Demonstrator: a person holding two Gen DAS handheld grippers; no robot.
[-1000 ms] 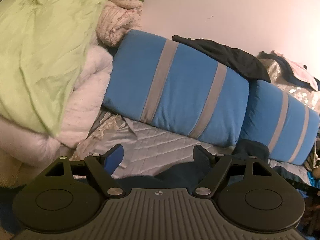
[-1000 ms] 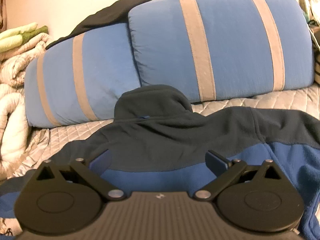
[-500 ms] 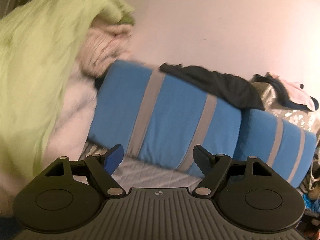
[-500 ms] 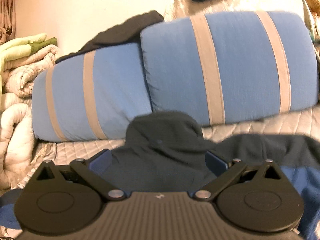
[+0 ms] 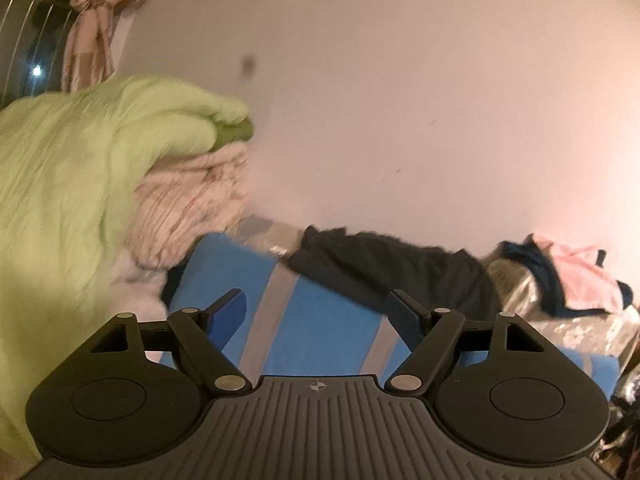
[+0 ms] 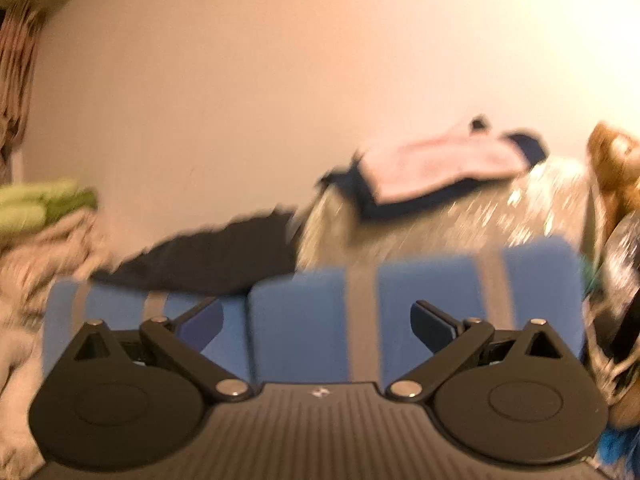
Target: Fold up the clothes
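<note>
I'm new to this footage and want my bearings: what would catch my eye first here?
Probably the blue pillows with grey stripes lined along the pale wall, with a black garment draped over their top. At far left, a lime-green blanket tops a heap of bedding. Both grippers, left and right, are open and empty, aimed at the wall.
</note>
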